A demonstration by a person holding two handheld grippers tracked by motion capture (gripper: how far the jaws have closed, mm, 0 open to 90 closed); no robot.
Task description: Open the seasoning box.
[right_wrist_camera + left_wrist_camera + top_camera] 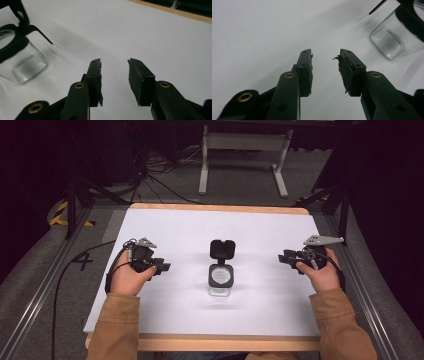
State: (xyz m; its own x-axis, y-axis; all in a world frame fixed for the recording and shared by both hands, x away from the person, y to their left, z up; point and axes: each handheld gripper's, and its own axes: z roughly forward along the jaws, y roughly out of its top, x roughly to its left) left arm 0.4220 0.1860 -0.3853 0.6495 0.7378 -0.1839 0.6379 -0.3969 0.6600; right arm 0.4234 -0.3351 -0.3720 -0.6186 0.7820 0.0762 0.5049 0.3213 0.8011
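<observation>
A small square clear glass jar (220, 279) stands in the middle of the white table top, its black flip lid (222, 249) swung open toward the far side. My left gripper (164, 267) rests to the jar's left, held in a hand, jaws open and empty. In the left gripper view the jar (395, 40) sits at the upper right, beyond the open gripper (324, 58). My right gripper (284, 257) is to the jar's right, also open and empty. The right gripper view has the jar (23, 62) at the left, apart from the gripper (113, 65).
The white sheet (175, 225) covers a wooden table with its edge (220, 209) at the far side. Metal rails (45, 285) run along both sides. A cable (65, 270) trails off the left. A white stand (245, 150) is on the floor behind.
</observation>
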